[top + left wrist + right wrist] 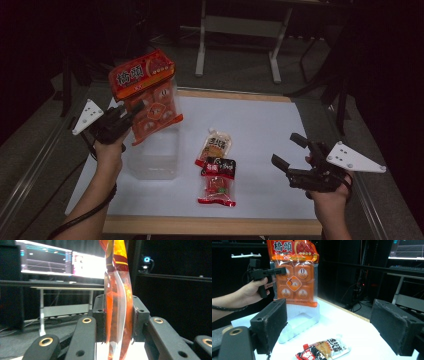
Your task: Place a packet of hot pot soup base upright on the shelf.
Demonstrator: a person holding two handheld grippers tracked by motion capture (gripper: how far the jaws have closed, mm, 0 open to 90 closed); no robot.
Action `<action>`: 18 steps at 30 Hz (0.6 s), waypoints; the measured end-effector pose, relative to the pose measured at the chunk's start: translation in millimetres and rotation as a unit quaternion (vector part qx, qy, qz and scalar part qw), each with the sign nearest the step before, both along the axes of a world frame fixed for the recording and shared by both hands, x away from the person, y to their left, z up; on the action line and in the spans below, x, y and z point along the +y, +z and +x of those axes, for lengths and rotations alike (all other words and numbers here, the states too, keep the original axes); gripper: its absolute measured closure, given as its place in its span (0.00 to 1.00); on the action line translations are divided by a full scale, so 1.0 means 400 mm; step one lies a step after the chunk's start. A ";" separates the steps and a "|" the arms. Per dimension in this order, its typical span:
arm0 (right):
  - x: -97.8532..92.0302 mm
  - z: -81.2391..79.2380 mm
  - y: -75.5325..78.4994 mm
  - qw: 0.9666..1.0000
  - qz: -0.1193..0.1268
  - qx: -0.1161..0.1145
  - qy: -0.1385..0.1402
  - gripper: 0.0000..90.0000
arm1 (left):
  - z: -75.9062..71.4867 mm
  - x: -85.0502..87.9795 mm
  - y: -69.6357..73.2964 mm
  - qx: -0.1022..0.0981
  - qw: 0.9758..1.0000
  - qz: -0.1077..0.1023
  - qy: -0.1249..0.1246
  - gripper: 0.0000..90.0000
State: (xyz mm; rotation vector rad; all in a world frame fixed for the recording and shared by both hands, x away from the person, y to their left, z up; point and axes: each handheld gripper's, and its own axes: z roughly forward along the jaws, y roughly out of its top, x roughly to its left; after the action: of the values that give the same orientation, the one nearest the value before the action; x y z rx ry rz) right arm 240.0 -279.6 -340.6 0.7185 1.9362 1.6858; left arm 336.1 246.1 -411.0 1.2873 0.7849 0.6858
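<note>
Currently orange snack bag (148,95) held pinched by edge in left gripper (131,113), hanging above clear container (154,159). Bag best lowered upright, straight down, released once inside. Right gripper (290,150) held wide, empty, well clear.

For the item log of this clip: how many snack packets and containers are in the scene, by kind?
Large orange snack bag, held in the left hand-held gripper: 1
Small snack packets on the table, pale one and red-and-black one: 2
Clear plastic container: 1
Total: 4
</note>
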 end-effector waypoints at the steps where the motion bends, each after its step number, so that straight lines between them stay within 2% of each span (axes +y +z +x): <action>1: 0.000 0.000 -0.001 1.000 -0.001 0.001 0.000 0.16 | 0.003 0.007 -0.010 0.001 1.000 -0.001 0.006 0.79; 6: 0.002 0.002 -0.005 1.000 -0.003 0.004 0.001 0.16 | 0.013 0.023 -0.045 0.018 0.999 -0.014 0.033 0.79; 10: 0.004 0.003 -0.006 1.000 -0.005 0.004 0.002 0.16 | 0.019 0.023 -0.063 0.027 0.999 -0.020 0.042 0.80; 18: 0.002 0.002 -0.009 1.000 -0.008 0.006 0.004 0.16 | 0.043 0.005 -0.087 0.044 0.998 0.003 0.039 0.79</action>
State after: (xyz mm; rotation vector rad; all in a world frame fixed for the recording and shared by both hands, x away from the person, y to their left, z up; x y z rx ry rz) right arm 240.9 -278.9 -344.1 0.7163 1.9603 1.6738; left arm 353.3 248.2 -445.9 1.3040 0.9097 0.6982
